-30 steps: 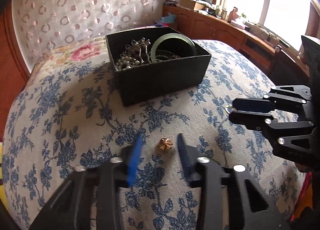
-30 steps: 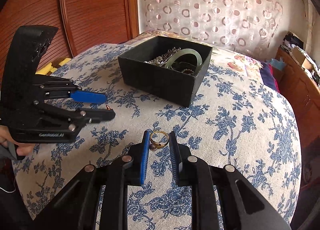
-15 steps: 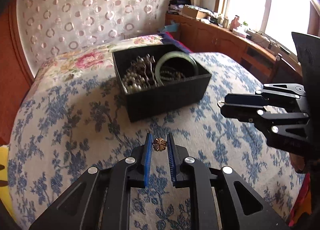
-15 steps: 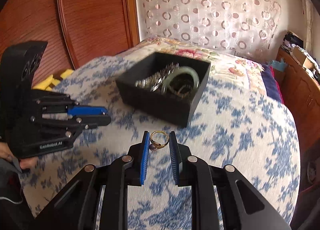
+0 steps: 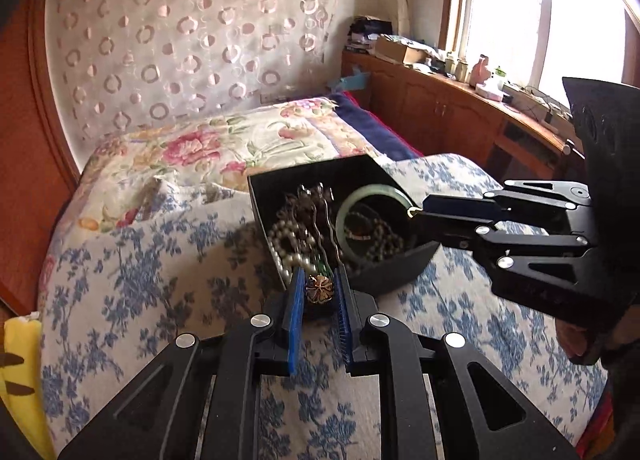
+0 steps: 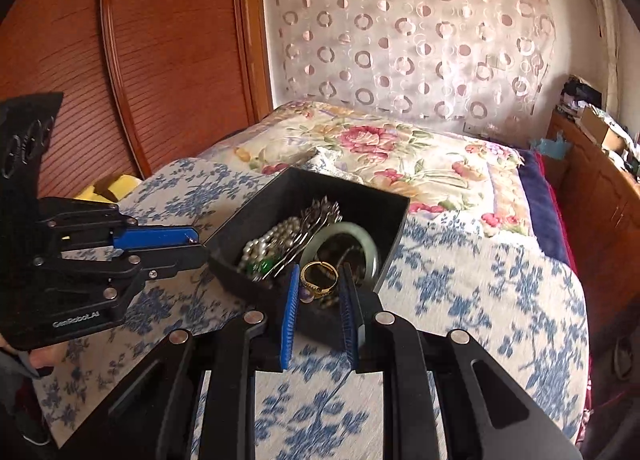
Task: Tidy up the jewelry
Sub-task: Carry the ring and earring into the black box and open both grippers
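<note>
Left tool (image 5: pixel 319 292) is clamped on a small bronze flower-shaped ornament (image 5: pixel 319 289), pinched between its blue-padded fingers (image 5: pixel 295 302) at the near rim of the open black rectangular jewelry box (image 5: pixel 394 272). In the right wrist view its tips sit at the box's left corner.

Right tool (image 6: pixel 320 288) is clamped on a gold ring with a small purple bead (image 6: pixel 318 279), held upright between the pads at the box's near edge. In the left wrist view the right tool (image 5: pixel 416 214) reaches in from the right side, tips over the box's right rim with a glint of gold at the tip.

Box sits on the bed, on a white bedspread with blue floral print (image 6: pixel 460 292).

Box contents:
- pale green jade bangle (image 5: pixel 374 196), leaning at the right side
- white pearl strand (image 5: pixel 282 244), left side
- dark beaded bracelet (image 5: pixel 376 236), inside the bangle
- dark metal filigree hairpin piece (image 5: pixel 316 204), centre
- green beads (image 6: pixel 260 264), near front wall

Behind the box: a cream quilt with pink roses (image 6: pixel 380 148), then a sheer curtain with ring pattern (image 6: pixel 400 28).
</note>
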The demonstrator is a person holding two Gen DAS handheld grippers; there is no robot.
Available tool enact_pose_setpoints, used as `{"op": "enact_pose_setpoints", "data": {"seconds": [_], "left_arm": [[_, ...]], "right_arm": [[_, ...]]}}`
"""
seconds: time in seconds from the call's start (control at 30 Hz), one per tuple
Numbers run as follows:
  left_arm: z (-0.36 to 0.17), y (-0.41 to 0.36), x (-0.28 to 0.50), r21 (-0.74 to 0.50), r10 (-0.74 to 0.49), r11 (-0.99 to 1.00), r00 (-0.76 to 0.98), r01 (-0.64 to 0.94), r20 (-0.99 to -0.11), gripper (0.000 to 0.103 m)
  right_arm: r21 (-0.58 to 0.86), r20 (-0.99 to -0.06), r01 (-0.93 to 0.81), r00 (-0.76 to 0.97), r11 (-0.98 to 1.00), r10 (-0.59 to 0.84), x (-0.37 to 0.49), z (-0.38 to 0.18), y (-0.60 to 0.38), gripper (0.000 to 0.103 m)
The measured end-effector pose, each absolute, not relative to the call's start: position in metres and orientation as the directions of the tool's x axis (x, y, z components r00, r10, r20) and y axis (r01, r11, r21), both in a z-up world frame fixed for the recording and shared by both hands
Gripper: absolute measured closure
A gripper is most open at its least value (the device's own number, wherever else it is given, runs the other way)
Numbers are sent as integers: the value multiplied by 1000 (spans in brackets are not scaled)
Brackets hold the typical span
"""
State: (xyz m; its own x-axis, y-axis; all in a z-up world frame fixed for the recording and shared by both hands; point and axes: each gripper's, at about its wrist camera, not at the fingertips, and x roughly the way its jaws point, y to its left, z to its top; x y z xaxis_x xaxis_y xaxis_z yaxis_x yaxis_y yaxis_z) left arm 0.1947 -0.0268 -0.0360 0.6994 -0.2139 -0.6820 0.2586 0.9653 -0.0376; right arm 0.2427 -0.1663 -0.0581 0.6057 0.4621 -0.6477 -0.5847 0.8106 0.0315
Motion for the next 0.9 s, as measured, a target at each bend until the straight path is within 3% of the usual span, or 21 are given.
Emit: {"op": "enact_pose_setpoints", "data": {"seconds": [0.2, 0.33, 0.8, 0.87, 0.9], "left_arm": [[-36, -30, 209, -47, -213, 968, 703, 247, -679, 89], [-37, -31, 216, -54, -213, 969, 701, 242, -680, 89], [-30, -36, 227, -41, -197, 972, 714, 230, -672, 89], [-29, -36, 227, -36, -192, 973, 716, 228, -671, 83], [-28, -36, 227, -33, -189, 974, 719, 226, -669, 70]], "right_arm": [[33, -655, -577, 604, 816, 454, 256, -58, -165, 80], [21, -650, -578, 612, 815, 451, 256, -55, -169, 74], [29, -627, -558, 636, 829, 450, 242, -50, -190, 74], [26, -623, -557, 640, 830, 449, 239, -49, -192, 74], [25, -621, -557, 642, 830, 450, 238, -48, -193, 74]]}}
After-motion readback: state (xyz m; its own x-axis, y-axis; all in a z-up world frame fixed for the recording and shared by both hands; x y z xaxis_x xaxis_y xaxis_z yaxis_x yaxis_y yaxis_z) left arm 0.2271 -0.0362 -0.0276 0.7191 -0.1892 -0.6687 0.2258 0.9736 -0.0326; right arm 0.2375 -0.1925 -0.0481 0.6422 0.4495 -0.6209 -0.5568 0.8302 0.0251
